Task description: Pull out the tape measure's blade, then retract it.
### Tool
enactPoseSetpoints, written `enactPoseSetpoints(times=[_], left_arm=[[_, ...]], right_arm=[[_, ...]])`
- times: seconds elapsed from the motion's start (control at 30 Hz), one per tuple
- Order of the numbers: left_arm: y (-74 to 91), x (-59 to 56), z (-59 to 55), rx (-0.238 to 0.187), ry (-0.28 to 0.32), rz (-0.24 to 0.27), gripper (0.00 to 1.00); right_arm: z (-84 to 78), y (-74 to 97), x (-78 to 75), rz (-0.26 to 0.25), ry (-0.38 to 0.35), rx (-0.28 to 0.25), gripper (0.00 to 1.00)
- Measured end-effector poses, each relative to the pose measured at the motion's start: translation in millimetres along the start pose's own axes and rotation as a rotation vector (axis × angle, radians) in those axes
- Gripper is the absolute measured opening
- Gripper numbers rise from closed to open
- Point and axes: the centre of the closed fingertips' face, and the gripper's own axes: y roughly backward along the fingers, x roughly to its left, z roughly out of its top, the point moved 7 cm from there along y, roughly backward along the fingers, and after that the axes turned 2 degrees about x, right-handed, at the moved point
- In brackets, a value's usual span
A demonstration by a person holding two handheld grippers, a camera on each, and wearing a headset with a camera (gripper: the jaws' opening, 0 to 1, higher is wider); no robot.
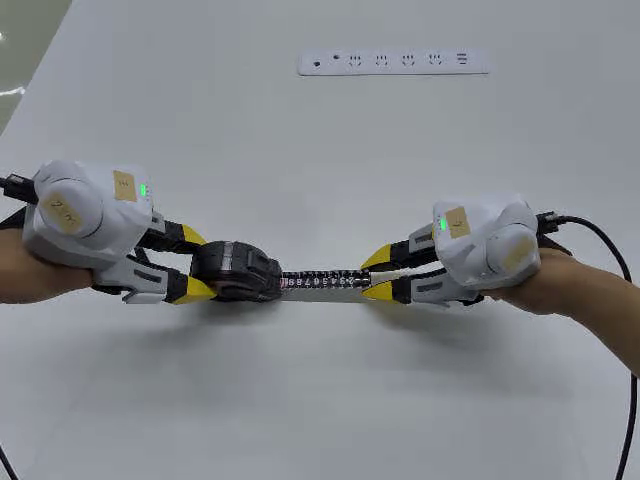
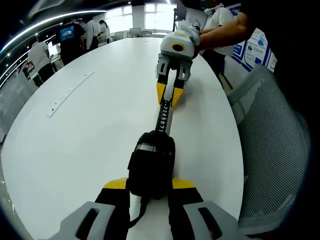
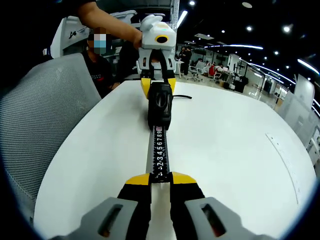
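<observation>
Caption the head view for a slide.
Left gripper clamps the tape measure case; right gripper grips its partly extended blade, at a white table.

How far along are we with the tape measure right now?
Done: a short stretch of numbered blade is out of the black tape measure case. In hand: left gripper clamps the case, right gripper pinches the blade's tip. Left: any further pull, then retraction; direction of travel can't be told here.
</observation>
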Motion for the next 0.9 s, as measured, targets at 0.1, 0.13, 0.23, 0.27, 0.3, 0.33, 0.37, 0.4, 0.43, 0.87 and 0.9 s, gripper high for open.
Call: enactPoseSetpoints(times=[0.1, 0.13, 0.23, 0.27, 0.3, 0.33, 0.37, 0.4, 0.43, 0.87, 0.9], left_arm=[[0.1, -0.1, 0.1, 0.002, -0.001, -0.001, 0.26], [0.1, -0.1, 0.1, 0.002, -0.001, -0.001, 0.26], [0.2, -0.3, 0.0, 0.002, 0.000, 0.000, 0.26], [0.2, -0.3, -0.1, 0.002, 0.000, 0.001, 0.26], [0.2, -0.4, -0.1, 0.002, 0.001, 0.001, 0.26], [0.2, -0.5, -0.1, 0.002, 0.001, 0.001, 0.26], [0.2, -0.7, 0.0, 0.002, 0.000, 0.002, 0.26], [0.2, -0.7, 0.1, 0.003, 0.000, 0.002, 0.26], [0.2, -0.7, -0.1, 0.003, 0.000, 0.002, 0.26], [-0.5, -0.9, 0.7, 0.002, 0.001, 0.004, 0.26], [-0.5, -0.8, 0.5, 0.002, 0.001, 0.004, 0.26]], right_arm=[[-1.8, 2.4, 0.0, -0.001, -0.001, 0.004, 0.11], [-2.7, 3.6, 0.1, -0.001, 0.000, 0.005, 0.11], [-4.5, 5.9, -0.2, -0.003, 0.000, 0.006, 0.11], [-5.1, 6.6, -0.1, -0.003, 0.000, 0.007, 0.11], [-5.9, 7.7, -0.1, -0.004, 0.000, 0.009, 0.11], [-6.6, 8.6, 0.2, -0.004, 0.000, 0.010, 0.11], [-7.7, 9.9, 0.2, -0.004, -0.001, 0.011, 0.11], [-8.6, 10.9, 0.4, -0.005, -0.002, 0.011, 0.11], [-9.5, 11.7, 0.5, -0.005, -0.003, 0.013, 0.11], [-17.9, 24.0, 0.8, -0.013, -0.002, 0.028, 0.11], [-18.0, 24.9, 1.2, -0.013, -0.002, 0.028, 0.11]])
